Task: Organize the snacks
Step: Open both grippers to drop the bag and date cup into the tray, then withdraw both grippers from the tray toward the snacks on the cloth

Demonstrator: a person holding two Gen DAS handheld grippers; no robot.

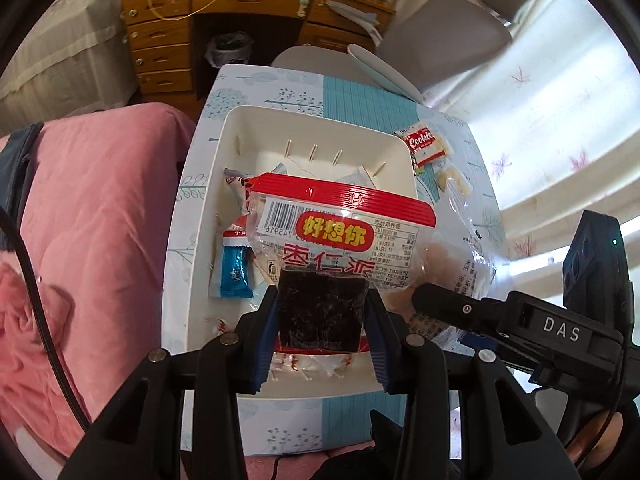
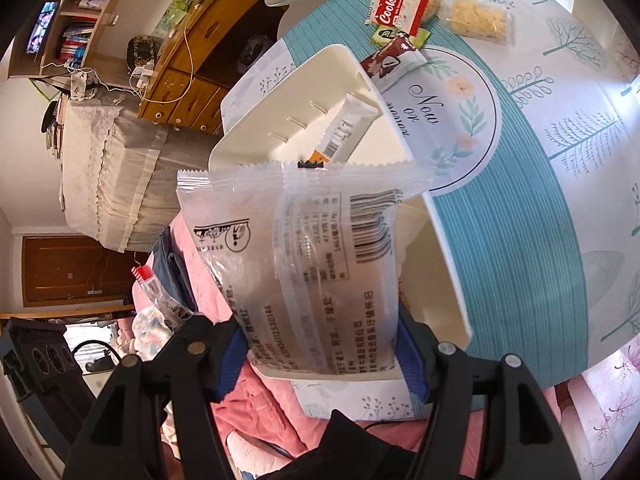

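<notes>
One cream rectangular plastic bin (image 1: 320, 132) sits on the patterned counter (image 1: 360, 96). At its two o'clock, four loose snack packets (image 2: 400, 8) lie on open cloth. The left tongs (image 1: 322, 320), partly open, clamp a red-topped clear packet of dark date cake (image 1: 332, 240) over the bin. The right tongs (image 2: 324, 344), wider, grip a clear printed snack bag (image 2: 304, 248) at the bin's near rim.
</notes>
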